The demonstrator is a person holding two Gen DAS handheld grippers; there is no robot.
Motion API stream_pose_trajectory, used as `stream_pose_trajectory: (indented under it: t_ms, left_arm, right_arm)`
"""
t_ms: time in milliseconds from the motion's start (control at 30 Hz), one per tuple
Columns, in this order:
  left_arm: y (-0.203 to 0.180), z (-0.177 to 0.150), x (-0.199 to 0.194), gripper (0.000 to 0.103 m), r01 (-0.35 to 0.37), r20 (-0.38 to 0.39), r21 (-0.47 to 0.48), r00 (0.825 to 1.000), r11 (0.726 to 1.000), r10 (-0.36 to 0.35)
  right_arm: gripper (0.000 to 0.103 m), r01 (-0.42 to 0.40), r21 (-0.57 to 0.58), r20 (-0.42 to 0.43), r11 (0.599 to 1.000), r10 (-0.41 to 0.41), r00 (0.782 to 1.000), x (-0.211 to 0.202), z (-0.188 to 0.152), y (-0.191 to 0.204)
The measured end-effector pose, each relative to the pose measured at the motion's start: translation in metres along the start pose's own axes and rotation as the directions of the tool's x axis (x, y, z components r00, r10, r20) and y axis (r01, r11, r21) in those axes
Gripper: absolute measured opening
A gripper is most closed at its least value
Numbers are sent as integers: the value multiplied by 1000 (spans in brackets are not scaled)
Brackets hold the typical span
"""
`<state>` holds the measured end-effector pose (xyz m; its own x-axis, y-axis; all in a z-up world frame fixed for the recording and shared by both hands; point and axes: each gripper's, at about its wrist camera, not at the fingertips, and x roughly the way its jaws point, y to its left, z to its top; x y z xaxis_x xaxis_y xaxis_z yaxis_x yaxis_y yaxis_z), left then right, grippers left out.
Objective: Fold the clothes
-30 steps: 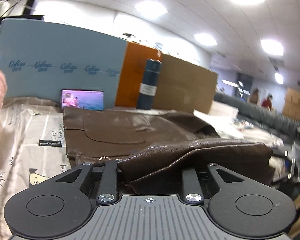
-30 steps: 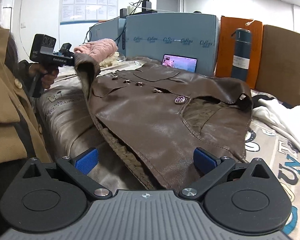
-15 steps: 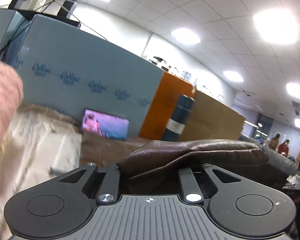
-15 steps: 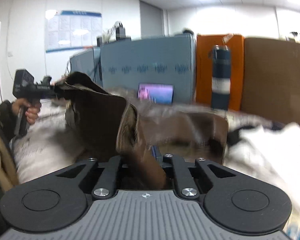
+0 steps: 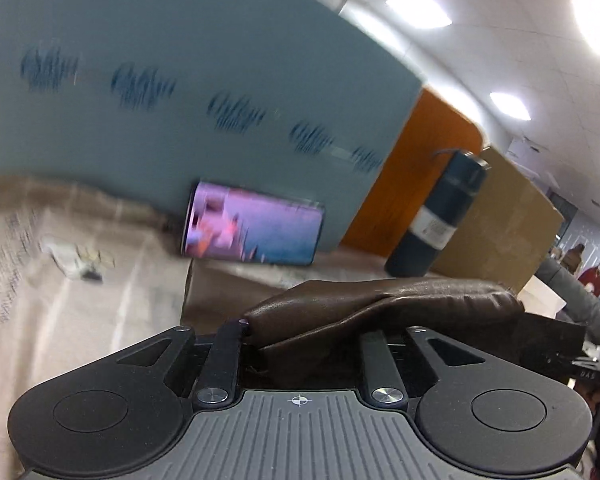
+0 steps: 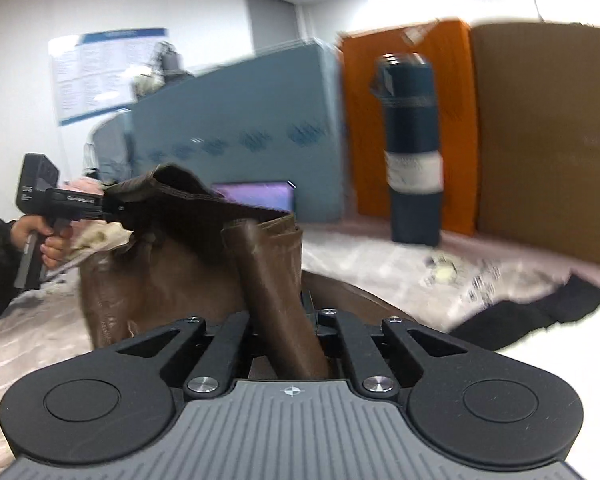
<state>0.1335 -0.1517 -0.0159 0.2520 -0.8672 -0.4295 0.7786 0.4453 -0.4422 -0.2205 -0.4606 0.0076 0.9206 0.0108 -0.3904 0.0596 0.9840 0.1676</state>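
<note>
Both grippers clamp the brown leather jacket [image 6: 172,280], lifted in front of the blue partition [image 6: 240,136]: the left gripper [image 6: 114,206] pinches one edge, the right gripper [image 6: 288,344] grips another fold.

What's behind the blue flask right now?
Behind the flask stands an orange panel, with a brown cardboard sheet beside it. The strip of panel directly behind the flask is covered, so anything there stays unseen.

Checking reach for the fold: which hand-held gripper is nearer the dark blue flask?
Right, I judge. The right hand-held gripper sees the dark blue cylindrical flask loom large; the left hand-held gripper is farther left. Both clamp the brown leather jacket.
</note>
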Motion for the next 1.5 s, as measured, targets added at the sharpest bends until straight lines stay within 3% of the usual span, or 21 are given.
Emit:
stream_pose_trajectory:
  t_ms: [133, 233, 267, 367, 467, 600, 667, 733, 833, 1033, 1267, 1500]
  left_arm:
    - [13, -2, -1, 31, 25, 2, -53, 1000, 998, -25]
    - [20, -3, -1, 51, 9, 32, -81, 999, 997, -7]
    - [22, -3, -1, 57, 2, 42, -90, 999, 996, 2]
    - [29, -2, -4, 60, 5, 35, -134, 999, 991, 0]
    - [27, -5, -6, 64, -11, 10, -112, 1000, 994, 12]
    - [24, -9, -8, 63, -31, -23, -82, 999, 996, 30]
    - [15, -11, -14, 63, -95, -16, -37, 995, 995, 94]
    - [2, -13, -23, 64, -170, 11, 28, 985, 985, 170]
    - [-5, -15, -33, 78, -182, 28, 35, 983, 983, 181]
    - [-18, -18, -52, 89, -204, 58, 44, 978, 978, 201]
    - [-19, -30, -60, 92, -215, 61, 9, 975, 977, 214]
    - [-11, -34, -56, 92, -264, 27, 4, 964, 965, 264]
  right_arm:
    - [15, 8, 113, 21, 994, -11, 1000, 5, -9, -15]
    - [27, 27, 168, 32, 985, -33, 999, 6, -10, -19]
    - [33, 34, 173, 42, 984, -42, 998, 4, -9, -18]
    - [66, 13, 207, 91, 978, -32, 995, -3, -7, -17]
    - [68, 19, 249, 114, 968, -49, 992, -8, -8, -18]
    - [69, 90, 313, 93, 945, -125, 988, -6, -12, -23]
    - [69, 143, 353, 76, 925, -181, 981, -7, -15, -24]
    - [69, 204, 390, 60, 898, -246, 967, -11, -17, -23]
    - [77, 275, 462, 49, 843, -334, 941, -27, -20, -20]
    - [96, 270, 610, 60, 745, -382, 922, -74, -38, 3]
    - [98, 262, 808, -90, 528, -329, 940, -92, -68, 6]
    - [99, 135, 873, -63, 469, -166, 984, -77, -73, 16]
